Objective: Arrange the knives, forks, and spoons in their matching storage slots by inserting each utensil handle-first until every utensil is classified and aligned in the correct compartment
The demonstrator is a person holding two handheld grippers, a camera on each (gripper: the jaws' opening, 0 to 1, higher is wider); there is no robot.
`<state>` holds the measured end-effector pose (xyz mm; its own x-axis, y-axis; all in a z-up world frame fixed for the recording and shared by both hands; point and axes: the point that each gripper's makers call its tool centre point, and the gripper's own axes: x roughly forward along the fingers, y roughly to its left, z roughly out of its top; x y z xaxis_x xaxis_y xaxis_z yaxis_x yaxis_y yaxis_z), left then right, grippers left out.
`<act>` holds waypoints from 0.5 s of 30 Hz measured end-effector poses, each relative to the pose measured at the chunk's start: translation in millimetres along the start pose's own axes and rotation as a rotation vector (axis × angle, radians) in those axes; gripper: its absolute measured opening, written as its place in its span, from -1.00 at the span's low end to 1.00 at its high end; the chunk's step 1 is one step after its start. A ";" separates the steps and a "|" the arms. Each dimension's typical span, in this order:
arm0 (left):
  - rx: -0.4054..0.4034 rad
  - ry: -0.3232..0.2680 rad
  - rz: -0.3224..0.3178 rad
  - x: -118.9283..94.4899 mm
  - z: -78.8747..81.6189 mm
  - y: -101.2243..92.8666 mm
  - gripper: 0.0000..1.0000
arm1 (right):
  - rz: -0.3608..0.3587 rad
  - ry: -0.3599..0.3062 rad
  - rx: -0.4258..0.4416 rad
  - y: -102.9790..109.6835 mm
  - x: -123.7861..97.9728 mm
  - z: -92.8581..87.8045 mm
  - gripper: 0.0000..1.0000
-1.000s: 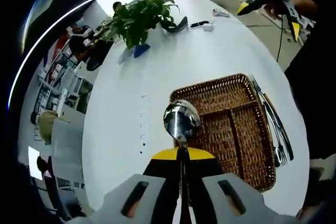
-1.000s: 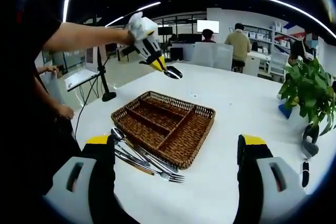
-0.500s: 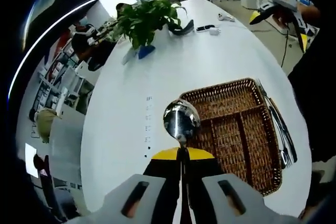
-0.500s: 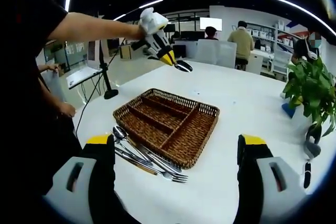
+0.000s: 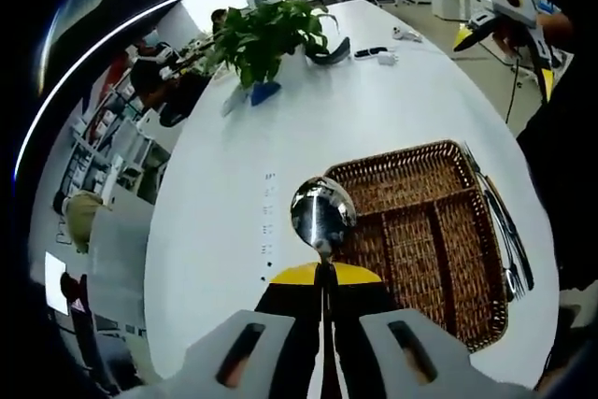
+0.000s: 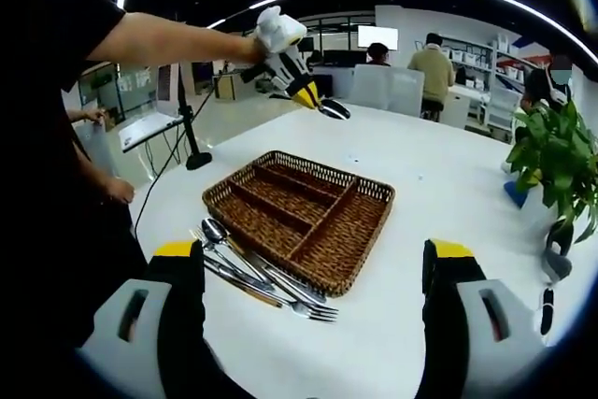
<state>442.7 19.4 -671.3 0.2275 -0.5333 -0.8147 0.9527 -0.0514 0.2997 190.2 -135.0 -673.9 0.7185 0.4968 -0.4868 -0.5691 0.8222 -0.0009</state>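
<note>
Yellow-tipped jaws of the left gripper (image 5: 323,301) are closed tight on the handle of a polished spoon (image 5: 322,214), whose bowl stands up ahead of them in the left gripper view; in the right gripper view this same gripper (image 6: 297,89) is held out at arm's length, high above the far side of the table, with the spoon (image 6: 334,109) jutting from its tip. Below the spoon lies the wicker tray (image 5: 425,231), a brown woven basket split into long slots with one short crosswise slot at an end, all of them bare of cutlery. Beside the tray's long edge, on the white table (image 5: 224,212), a loose bundle of utensils (image 6: 257,273) rests: a spoon bowl at one end and fork tines at the other can be made out among the rest. The right gripper (image 6: 313,277) hangs over the near edge of the table with its jaws spread wide and nothing between them, the bundle showing in the gap. Farther off a potted green plant (image 6: 549,156) stands on the table, and people sit at desks in the office behind.
</note>
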 end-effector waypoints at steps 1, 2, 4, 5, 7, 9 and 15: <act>0.000 -0.001 0.000 1.7 -1.3 -0.4 -0.98 | -0.003 -0.002 0.002 -1.1 -1.1 0.2 1.00; -0.006 0.000 -0.006 4.2 -3.0 -2.1 -0.98 | -0.005 -0.003 0.005 -2.1 -2.4 0.2 1.00; 0.004 0.001 -0.005 8.5 -5.6 -4.3 -0.99 | -0.008 -0.006 0.007 -2.5 -3.9 0.3 1.00; 0.008 0.001 -0.006 10.8 -6.9 -4.8 -0.99 | -0.012 -0.005 0.008 -3.4 -4.6 -0.4 1.00; -0.004 0.004 -0.018 16.9 -10.8 -6.7 -0.99 | -0.017 0.001 0.008 -4.8 -5.9 -2.0 1.00; -0.004 0.004 -0.018 20.2 -12.7 -6.6 -0.99 | -0.023 0.004 0.010 -5.6 -8.1 -3.5 1.00; -0.037 -0.017 -0.017 30.7 -20.3 -6.7 -0.99 | -0.040 0.008 0.023 -5.8 -11.6 -5.0 1.00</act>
<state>447.4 20.5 -708.5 0.2083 -0.5473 -0.8106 0.9631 -0.0296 0.2674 183.2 -147.0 -672.6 0.7374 0.4609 -0.4938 -0.5301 0.8479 -0.0002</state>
